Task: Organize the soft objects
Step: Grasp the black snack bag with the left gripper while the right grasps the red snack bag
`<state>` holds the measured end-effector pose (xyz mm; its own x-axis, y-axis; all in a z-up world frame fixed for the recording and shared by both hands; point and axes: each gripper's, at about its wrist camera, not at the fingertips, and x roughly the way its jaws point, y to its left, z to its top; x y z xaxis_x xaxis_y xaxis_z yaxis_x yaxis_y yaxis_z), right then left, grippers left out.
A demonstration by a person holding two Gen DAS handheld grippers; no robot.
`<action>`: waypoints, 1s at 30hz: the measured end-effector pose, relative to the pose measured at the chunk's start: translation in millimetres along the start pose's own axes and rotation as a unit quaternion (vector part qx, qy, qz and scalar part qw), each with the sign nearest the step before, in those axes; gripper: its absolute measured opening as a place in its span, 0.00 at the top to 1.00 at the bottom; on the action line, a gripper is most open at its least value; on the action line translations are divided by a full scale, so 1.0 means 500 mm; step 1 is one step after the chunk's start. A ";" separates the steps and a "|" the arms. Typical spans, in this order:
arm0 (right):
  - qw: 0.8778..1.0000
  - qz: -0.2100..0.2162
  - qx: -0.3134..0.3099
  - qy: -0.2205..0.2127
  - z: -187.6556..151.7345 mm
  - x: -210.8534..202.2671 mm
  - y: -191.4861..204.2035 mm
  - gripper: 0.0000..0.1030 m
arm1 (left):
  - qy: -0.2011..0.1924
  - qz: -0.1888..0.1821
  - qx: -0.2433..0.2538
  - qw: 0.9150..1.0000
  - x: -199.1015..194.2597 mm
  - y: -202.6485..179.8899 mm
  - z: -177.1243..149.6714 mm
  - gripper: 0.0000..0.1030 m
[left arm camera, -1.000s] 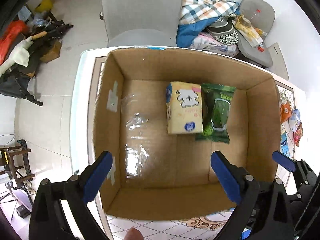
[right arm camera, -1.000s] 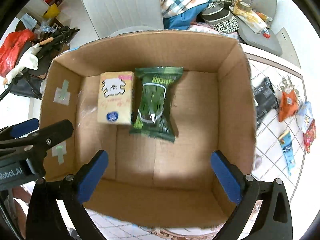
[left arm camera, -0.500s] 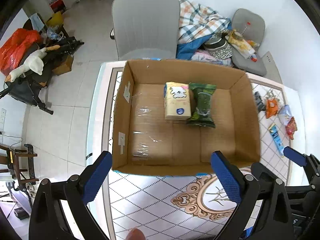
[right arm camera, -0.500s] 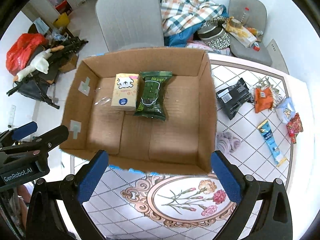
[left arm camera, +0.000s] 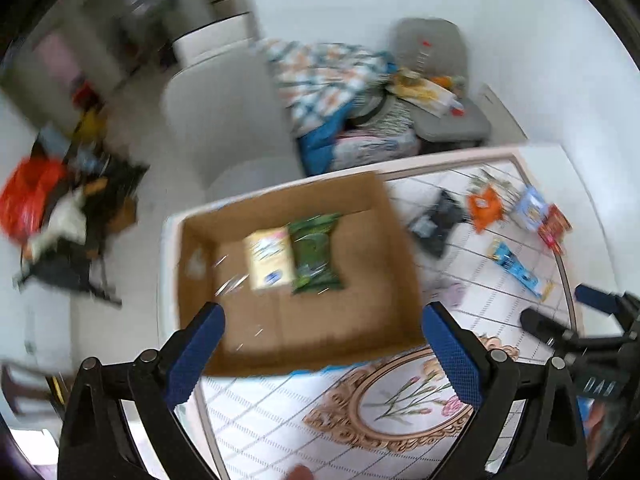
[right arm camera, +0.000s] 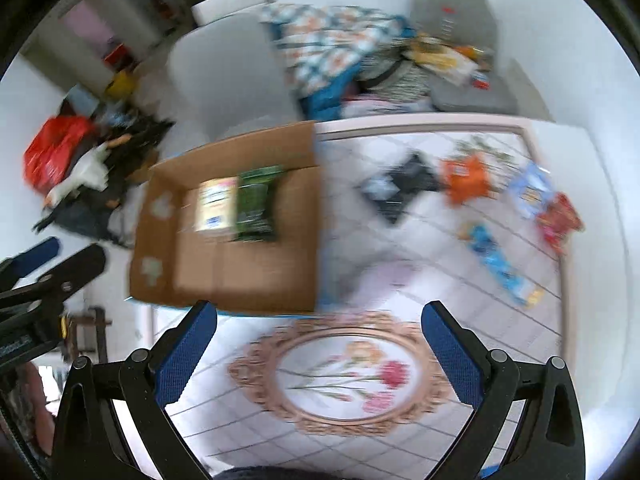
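1. the left gripper (left arm camera: 323, 346) is spread wide with nothing between its blue pads; it hangs high over the near edge of the cardboard box (left arm camera: 304, 332).
2. the right gripper (right arm camera: 319, 342) is likewise fully spread and empty, above the floral oval printed on the table (right arm camera: 460, 280), near the box's front right corner.
3. inside the box a yellow tissue pack (left arm camera: 269, 259) and a green packet (left arm camera: 316, 258) lie flat, side by side and touching, long axes running away from the cameras.
4. the items not yet packed lie on the table to the right of the box: a black pouch (right arm camera: 396, 190), an orange packet (right arm camera: 464, 178), a pale blue packet (right arm camera: 530, 190), a red packet (right arm camera: 558, 222), a blue tube (right arm camera: 500, 266) and a pale lilac soft lump (right arm camera: 386, 276) just beside the box's right wall.
5. both views are motion-blurred, so finer detail of these items cannot be read.
6. judged from this layout, the right gripper is the nearer one: the lilac lump sits ahead of it and slightly right, close, while the blue tube lies farther right with its long axis slanting from far left to near right, so the pads would need to straddle it across that slant.
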<state>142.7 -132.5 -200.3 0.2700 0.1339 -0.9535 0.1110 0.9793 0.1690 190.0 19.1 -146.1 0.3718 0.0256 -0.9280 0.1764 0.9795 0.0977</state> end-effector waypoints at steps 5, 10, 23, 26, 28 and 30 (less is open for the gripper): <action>0.994 -0.023 0.111 0.001 0.025 -0.001 -0.242 0.00 | 0.030 0.013 0.117 0.993 0.108 -0.210 0.115 0.02; 0.974 -0.038 0.225 -0.004 0.056 0.024 -0.486 0.00 | 0.088 0.033 0.187 0.978 0.275 -0.346 0.186 0.02; 0.931 -0.042 0.357 0.069 0.176 0.265 -0.791 0.02 | 0.226 0.037 0.215 0.949 0.585 -0.435 0.221 0.02; 0.926 -0.045 0.362 0.094 0.194 0.327 -0.810 0.12 | 0.247 0.049 0.229 0.941 0.635 -0.437 0.214 0.02; 0.925 -0.042 0.362 0.110 0.202 0.364 -0.816 0.20 | 0.255 0.050 0.231 0.938 0.656 -0.436 0.213 0.02; 0.925 -0.042 0.360 0.117 0.207 0.388 -0.818 0.20 | 0.263 0.044 0.226 0.937 0.674 -0.430 0.214 0.02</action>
<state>248.8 -522.6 -428.6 0.0257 0.1733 -0.9845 0.7528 0.6446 0.1331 374.6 -204.3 -441.2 -0.0764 0.3134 -0.9466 0.5778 0.7876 0.2141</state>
